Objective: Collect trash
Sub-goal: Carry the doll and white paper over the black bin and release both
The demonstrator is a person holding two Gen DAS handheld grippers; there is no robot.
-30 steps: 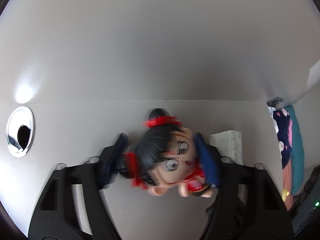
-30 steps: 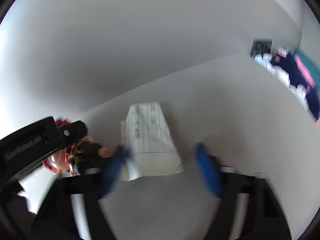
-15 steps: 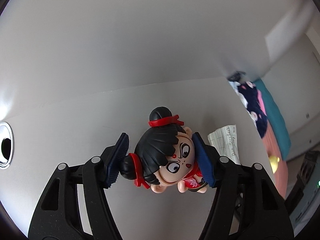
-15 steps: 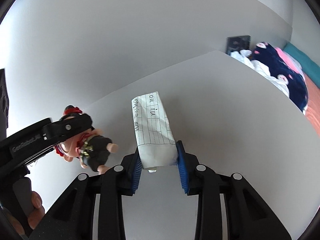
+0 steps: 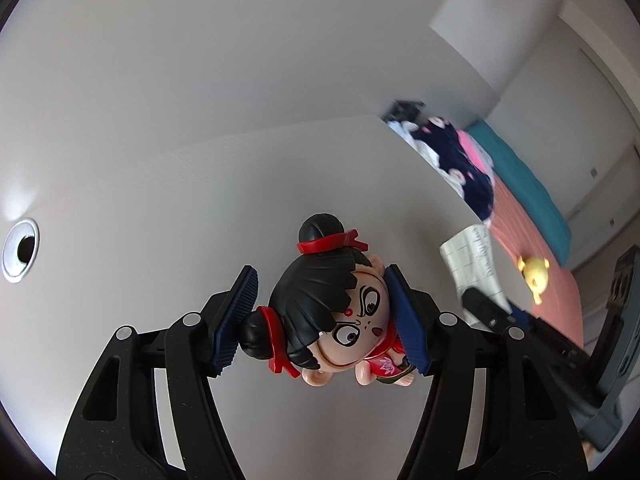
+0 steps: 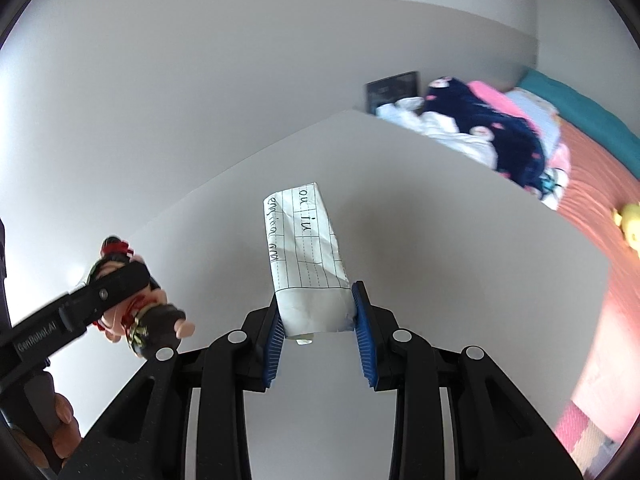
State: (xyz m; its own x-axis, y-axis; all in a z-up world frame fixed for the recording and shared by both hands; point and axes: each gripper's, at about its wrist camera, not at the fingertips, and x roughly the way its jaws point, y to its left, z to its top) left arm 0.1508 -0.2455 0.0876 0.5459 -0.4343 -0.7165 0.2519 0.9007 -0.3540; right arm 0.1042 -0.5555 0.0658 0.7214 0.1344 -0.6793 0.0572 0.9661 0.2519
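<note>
While the left gripper (image 5: 324, 320) clamps the doll (image 5: 336, 320) by its head, the right gripper (image 6: 318, 322) pinches the folded paper (image 6: 306, 256) at its near end, long axis pointing straight ahead, above the table (image 6: 440, 240).

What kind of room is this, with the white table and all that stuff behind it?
Most likely a bedroom at home. Beyond the white table lies a bed with a teal and coral cover, a heap of clothes and a small yellow plush toy, all against plain white walls.

Soft daylight, fisheye-warped, blurred edges
</note>
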